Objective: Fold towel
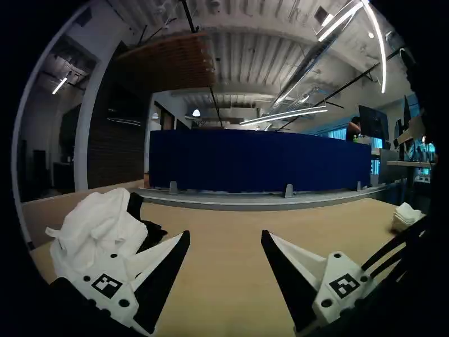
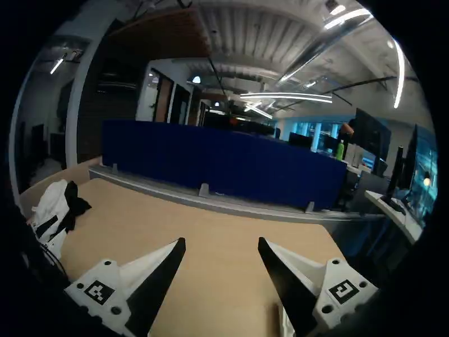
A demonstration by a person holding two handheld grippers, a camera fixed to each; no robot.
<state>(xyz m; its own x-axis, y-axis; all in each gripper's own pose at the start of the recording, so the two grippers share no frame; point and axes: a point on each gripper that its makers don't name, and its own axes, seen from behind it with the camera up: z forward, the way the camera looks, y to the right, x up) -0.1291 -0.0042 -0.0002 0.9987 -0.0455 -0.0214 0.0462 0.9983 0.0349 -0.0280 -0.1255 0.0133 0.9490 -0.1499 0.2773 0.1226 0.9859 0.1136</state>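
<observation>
Left gripper [image 1: 224, 232] and right gripper [image 2: 221, 240] hang over the table [image 1: 224, 281], both spread wide, empty.
White towel [image 1: 98, 230] lies crumpled on the table's left side, just beside the left gripper's left finger.

You have no words, numbers or brand names to read here. The only printed marks are black-and-white square code tags on the fingers [image 1: 160, 267].

In the left gripper view, the left gripper [image 1: 224, 238] carries one tag [image 1: 106, 285] at 8 o'clock on one finger and a second tag [image 1: 344, 285] at 4 o'clock on the other.

In the right gripper view, the right gripper [image 2: 220, 242] carries the same pair: one tag [image 2: 94, 292] at 8 o'clock and another tag [image 2: 343, 292] at 4 o'clock.

The monitor [image 2: 422, 168] at 3 o'clock is too small and blurred for you to read.
</observation>
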